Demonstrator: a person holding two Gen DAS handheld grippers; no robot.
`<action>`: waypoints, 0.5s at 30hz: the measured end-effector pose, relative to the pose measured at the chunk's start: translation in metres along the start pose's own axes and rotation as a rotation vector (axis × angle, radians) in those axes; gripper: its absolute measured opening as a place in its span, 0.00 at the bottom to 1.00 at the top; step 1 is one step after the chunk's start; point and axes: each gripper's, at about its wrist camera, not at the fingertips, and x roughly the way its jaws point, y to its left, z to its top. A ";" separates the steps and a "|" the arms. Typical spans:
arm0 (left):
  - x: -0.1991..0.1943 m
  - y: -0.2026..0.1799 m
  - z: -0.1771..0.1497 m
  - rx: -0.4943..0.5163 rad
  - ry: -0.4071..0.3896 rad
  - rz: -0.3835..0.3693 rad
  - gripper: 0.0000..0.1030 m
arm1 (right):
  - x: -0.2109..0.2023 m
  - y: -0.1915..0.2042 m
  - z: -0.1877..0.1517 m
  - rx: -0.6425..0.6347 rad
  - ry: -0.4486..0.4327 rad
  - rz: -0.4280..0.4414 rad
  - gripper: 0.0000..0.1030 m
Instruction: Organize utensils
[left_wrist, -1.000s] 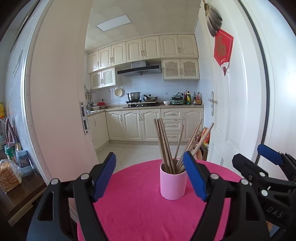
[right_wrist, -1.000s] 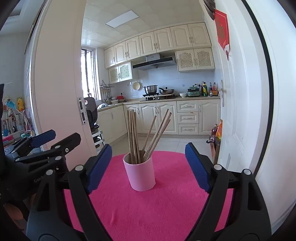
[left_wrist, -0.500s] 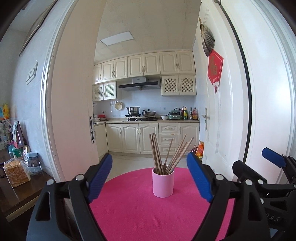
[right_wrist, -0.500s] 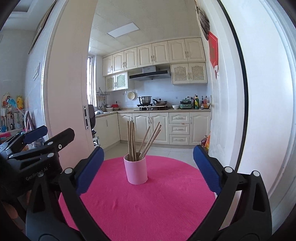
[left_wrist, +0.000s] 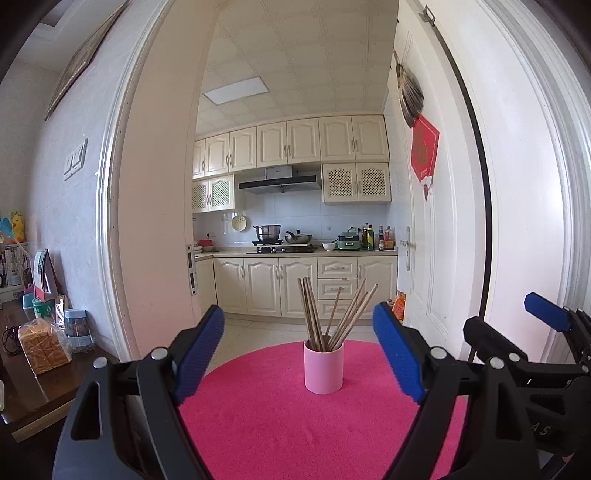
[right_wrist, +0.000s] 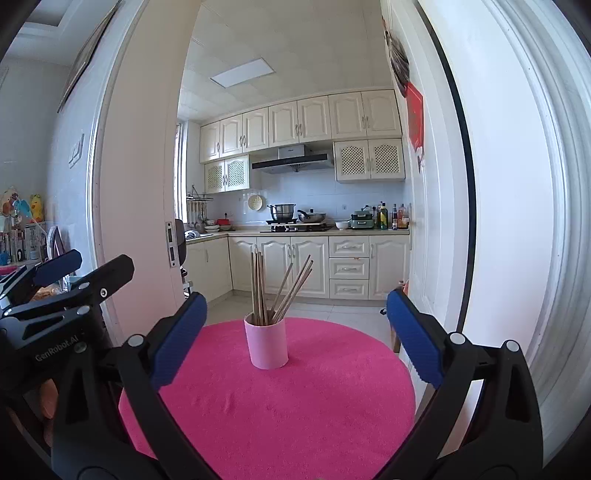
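Observation:
A pink cup (left_wrist: 324, 367) stands upright on a round table with a pink cloth (left_wrist: 258, 413). Several wooden chopsticks (left_wrist: 325, 314) stand in the cup, some upright, some leaning right. The cup (right_wrist: 267, 344) and chopsticks (right_wrist: 275, 291) also show in the right wrist view. My left gripper (left_wrist: 297, 350) is open and empty, held back from the cup on the near side. My right gripper (right_wrist: 295, 338) is open and empty, also short of the cup. Each gripper shows at the edge of the other's view.
A dark wooden side table (left_wrist: 33, 387) with a bag of bread (left_wrist: 42, 349) and jars stands at the left. A white door (left_wrist: 443, 221) stands open at the right. A white door frame (left_wrist: 110, 221) rises at the left. A kitchen lies behind.
Both grippers have drawn back and up from the cup, which now looks smaller and farther. Both stay open and empty. The cup and chopsticks have not moved.

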 end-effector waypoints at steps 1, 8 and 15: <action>-0.001 0.000 0.000 -0.001 0.001 -0.003 0.79 | -0.001 0.000 0.001 0.000 -0.002 -0.001 0.93; -0.004 -0.001 0.001 -0.001 -0.005 -0.009 0.79 | -0.005 -0.002 0.002 0.002 -0.004 -0.003 0.93; -0.004 0.000 0.000 -0.005 -0.004 -0.018 0.79 | -0.005 -0.003 0.001 0.006 0.000 -0.009 0.94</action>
